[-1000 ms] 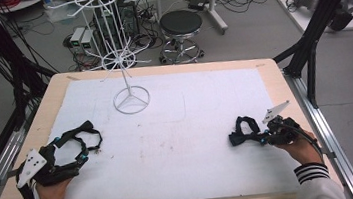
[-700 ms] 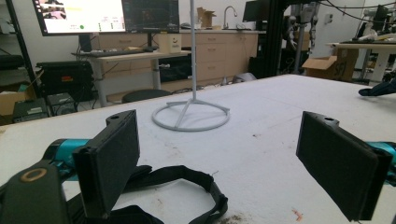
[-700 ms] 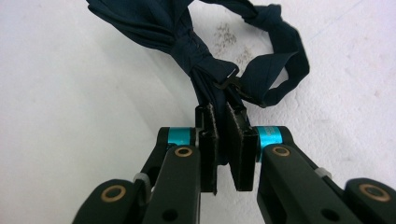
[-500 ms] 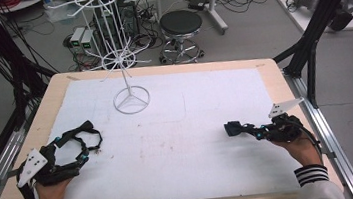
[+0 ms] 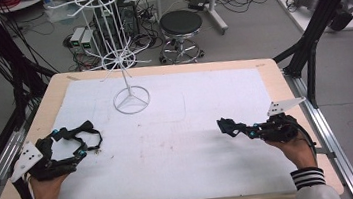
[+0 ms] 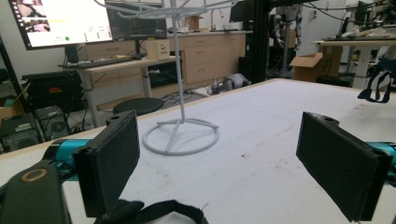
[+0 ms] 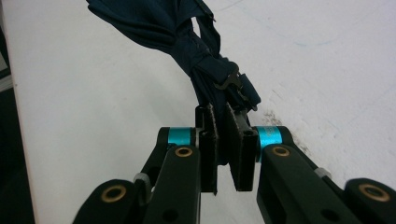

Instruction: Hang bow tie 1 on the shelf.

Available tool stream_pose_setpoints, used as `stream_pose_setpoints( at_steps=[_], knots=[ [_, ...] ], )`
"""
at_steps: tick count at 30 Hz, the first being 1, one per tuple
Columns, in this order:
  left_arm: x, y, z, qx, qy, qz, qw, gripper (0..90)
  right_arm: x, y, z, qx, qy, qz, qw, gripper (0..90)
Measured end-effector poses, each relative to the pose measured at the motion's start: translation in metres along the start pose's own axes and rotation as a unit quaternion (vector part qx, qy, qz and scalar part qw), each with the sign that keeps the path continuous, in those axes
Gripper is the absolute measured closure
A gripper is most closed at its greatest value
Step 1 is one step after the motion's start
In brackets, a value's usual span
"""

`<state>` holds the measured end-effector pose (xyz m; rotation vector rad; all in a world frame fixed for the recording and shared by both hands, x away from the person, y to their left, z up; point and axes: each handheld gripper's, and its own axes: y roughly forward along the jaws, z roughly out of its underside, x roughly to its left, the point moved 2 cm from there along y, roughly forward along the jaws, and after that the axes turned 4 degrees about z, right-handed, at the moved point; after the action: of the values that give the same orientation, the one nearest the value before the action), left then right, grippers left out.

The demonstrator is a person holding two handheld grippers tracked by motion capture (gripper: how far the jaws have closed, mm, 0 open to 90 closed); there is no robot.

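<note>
A white wire display stand (image 5: 128, 80) rises from its ring base at the back left of the table; its base (image 6: 181, 135) lies ahead between my left gripper's wide-apart jaws. My left gripper (image 5: 86, 139) is open at the near left with nothing between its pads (image 6: 112, 158). A black strap loop (image 6: 159, 210) lies just under it. At the near right, my right gripper (image 5: 238, 127) is shut on a dark blue fabric strap (image 7: 187, 42) with a small metal clip (image 7: 231, 81). The fabric (image 5: 225, 123) sticks out leftward past the jaw tips.
A white mat (image 5: 193, 128) covers most of the wooden table (image 5: 161, 67). Black frame legs (image 5: 309, 49) stand at the table's right rim, a rail (image 5: 0, 160) runs along the left. A round stool (image 5: 181, 23) and cables lie on the floor beyond.
Both grippers have lifted a little off the mat. The right one still clamps the blue fabric, whose end now reaches slightly further left. The left jaws stay wide apart.
</note>
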<state>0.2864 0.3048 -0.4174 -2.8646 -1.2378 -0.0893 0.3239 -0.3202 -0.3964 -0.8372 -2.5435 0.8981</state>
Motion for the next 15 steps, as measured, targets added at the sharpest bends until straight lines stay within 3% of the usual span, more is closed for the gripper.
stream_pose_setpoints(
  at_steps=[11,14,15],
  knots=[
    [-0.007,0.014,-0.022,0.007,0.015,0.041,0.9990,13.9,0.022,0.007,-0.029,-0.026,-0.003,-0.021,0.9994,84.2],
    [-0.011,0.023,-0.032,0.016,0.018,0.067,0.9975,13.9,0.028,0.011,-0.038,-0.031,-0.003,-0.031,0.9990,84.1],
    [-0.011,0.023,-0.032,0.016,0.018,0.067,0.9975,13.9,0.030,0.012,-0.042,-0.034,-0.003,-0.033,0.9989,84.1]
  ],
)
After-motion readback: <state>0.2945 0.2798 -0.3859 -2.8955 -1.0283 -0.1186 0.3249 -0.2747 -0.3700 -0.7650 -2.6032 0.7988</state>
